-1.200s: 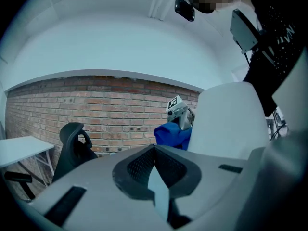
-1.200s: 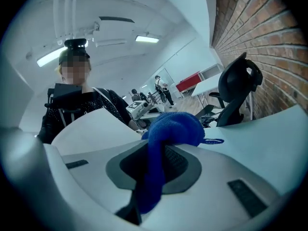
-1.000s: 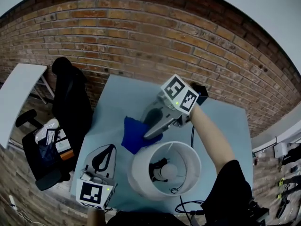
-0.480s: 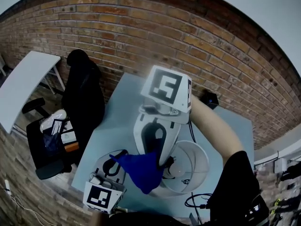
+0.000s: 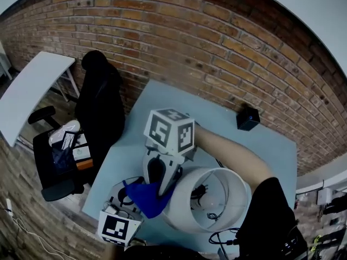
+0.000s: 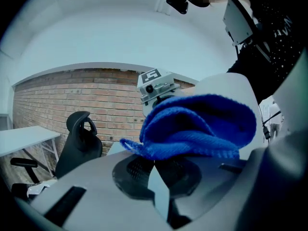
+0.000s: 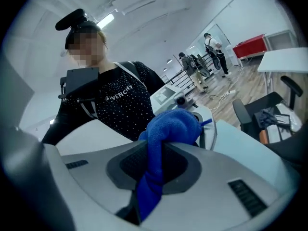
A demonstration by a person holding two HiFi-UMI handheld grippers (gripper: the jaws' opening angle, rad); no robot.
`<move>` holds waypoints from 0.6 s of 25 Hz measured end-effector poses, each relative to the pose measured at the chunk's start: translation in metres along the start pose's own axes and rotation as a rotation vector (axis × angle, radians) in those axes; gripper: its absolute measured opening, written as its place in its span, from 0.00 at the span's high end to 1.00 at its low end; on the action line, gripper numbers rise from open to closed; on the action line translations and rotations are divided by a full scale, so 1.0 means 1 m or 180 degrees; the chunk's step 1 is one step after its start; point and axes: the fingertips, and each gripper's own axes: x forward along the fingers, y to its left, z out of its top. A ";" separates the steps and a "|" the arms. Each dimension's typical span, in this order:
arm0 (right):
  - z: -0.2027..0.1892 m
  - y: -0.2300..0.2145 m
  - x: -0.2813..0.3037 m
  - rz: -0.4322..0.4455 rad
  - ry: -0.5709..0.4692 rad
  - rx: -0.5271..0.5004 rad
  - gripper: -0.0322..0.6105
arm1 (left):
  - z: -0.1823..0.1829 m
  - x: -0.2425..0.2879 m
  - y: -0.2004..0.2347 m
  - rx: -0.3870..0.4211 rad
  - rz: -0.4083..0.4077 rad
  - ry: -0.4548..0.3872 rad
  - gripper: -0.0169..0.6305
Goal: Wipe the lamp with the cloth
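Note:
The white lamp shade point(image 5: 178, 210) stands at the near edge of the pale blue table point(image 5: 233, 140), open top up, with the bulb point(image 5: 209, 199) inside. My right gripper point(image 5: 161, 190) points down just left of the shade and is shut on the blue cloth point(image 5: 142, 199). In the right gripper view the cloth point(image 7: 171, 124) bunches out past the right gripper point(image 7: 161, 148). My left gripper point(image 5: 128, 184) lies low at the table's near-left corner, shut. In the left gripper view the cloth point(image 6: 202, 124) rests over the tips of the left gripper point(image 6: 154, 160), with the shade point(image 6: 226, 88) behind.
A small black box point(image 5: 248, 118) sits at the table's far right. A black office chair point(image 5: 100, 107) stands left of the table, and a second seat point(image 5: 59, 156) carries loose items. A white desk point(image 5: 27, 91) is further left. Cables point(image 5: 222, 234) trail below the shade.
The right gripper has carried the cloth off the table's middle, up, then down to the shade's left side, over the left gripper's tips. The left gripper has stayed put.

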 end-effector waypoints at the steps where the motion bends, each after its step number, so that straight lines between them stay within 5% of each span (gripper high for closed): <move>1: -0.004 -0.007 0.001 -0.0071 -0.0016 -0.0009 0.85 | -0.003 0.000 0.002 -0.0004 0.0028 0.0021 0.96; 9: -0.027 -0.038 -0.015 -0.0787 -0.0331 -0.0067 0.85 | -0.014 0.004 0.016 -0.0039 0.0150 0.0009 0.96; 15: -0.015 -0.005 -0.079 -0.2013 -0.0574 -0.0354 0.85 | 0.013 0.012 0.029 0.0166 0.0141 -0.0235 0.96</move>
